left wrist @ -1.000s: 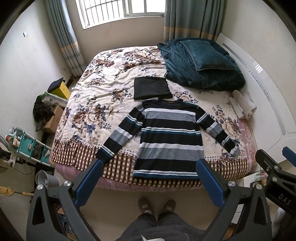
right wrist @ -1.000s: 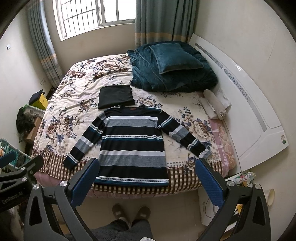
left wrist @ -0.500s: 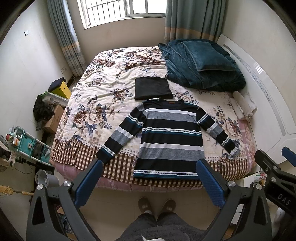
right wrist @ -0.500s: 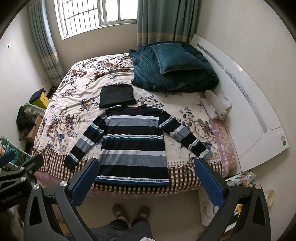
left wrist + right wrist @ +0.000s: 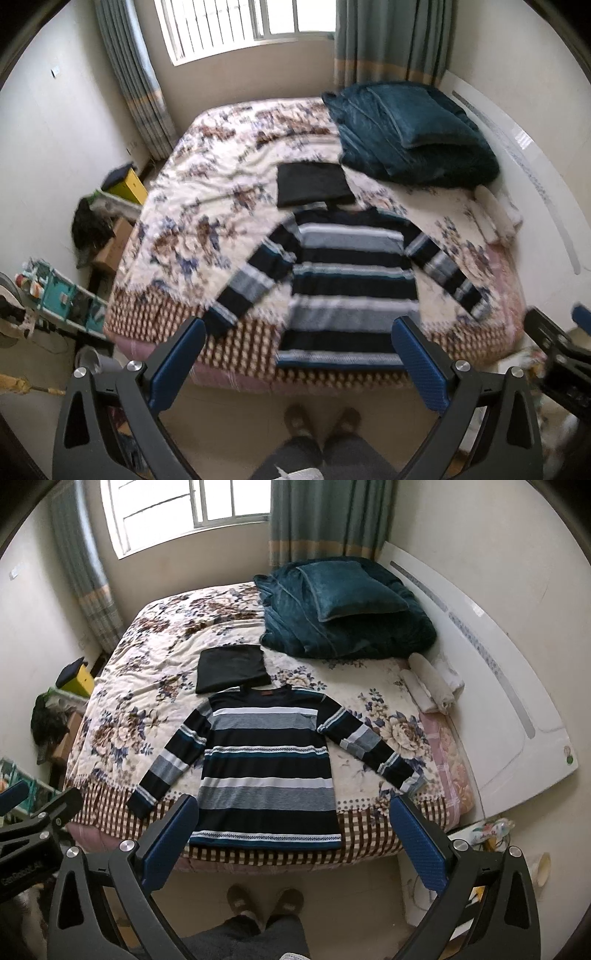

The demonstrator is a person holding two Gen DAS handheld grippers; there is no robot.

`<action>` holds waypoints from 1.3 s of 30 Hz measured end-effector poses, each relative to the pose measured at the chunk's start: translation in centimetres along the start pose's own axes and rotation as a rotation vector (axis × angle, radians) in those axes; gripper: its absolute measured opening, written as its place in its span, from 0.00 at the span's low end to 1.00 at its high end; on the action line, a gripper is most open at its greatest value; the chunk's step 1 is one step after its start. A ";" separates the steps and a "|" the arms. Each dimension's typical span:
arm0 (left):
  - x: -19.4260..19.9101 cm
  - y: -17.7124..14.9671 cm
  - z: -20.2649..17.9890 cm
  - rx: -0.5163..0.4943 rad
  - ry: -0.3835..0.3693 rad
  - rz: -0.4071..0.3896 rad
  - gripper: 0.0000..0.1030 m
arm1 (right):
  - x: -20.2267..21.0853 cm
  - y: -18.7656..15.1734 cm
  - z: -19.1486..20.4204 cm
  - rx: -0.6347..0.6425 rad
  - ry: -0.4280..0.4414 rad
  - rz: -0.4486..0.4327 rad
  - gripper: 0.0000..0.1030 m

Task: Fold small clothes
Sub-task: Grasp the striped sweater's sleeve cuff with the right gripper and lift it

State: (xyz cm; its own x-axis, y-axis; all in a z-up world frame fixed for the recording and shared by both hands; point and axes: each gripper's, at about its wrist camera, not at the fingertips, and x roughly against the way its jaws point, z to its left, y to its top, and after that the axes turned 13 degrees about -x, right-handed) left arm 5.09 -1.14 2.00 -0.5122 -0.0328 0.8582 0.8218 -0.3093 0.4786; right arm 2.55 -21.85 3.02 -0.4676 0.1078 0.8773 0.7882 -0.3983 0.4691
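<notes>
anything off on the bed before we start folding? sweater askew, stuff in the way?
Nothing stands out. The striped sweater lies flat on the bed, both sleeves spread, hem at the near edge. The folded black garment sits just beyond its collar. Both grippers, left and right, are open and off the cloth.

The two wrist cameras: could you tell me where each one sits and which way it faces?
Left wrist: on the left gripper, above the bed's foot, facing the striped sweater; own fingers, slippered feet show.
Right wrist: on the right gripper, same facing, further right; the left gripper's body shows at its left edge.
Shared: sweater, black folded garment, teal blanket.
</notes>
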 end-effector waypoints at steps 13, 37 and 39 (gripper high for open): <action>-23.1 2.2 -6.5 -0.073 0.011 0.091 1.00 | -24.4 -3.2 -15.7 -0.537 -0.167 0.104 1.00; -57.4 4.0 -26.3 -0.159 0.021 0.461 1.00 | -67.6 -10.4 -50.8 -1.719 -0.096 0.254 0.99; -58.4 4.1 -26.8 -0.159 0.023 0.466 1.00 | -68.9 -10.4 -50.4 -1.760 -0.070 0.219 0.96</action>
State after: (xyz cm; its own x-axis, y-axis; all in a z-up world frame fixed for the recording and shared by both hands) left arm 31.71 -25.95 -51.12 -0.1059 -0.2227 0.9691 0.9175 -0.3976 0.0089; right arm 6.41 -71.03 -67.38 -0.3696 -0.0598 0.9273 -0.5143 -0.8180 -0.2577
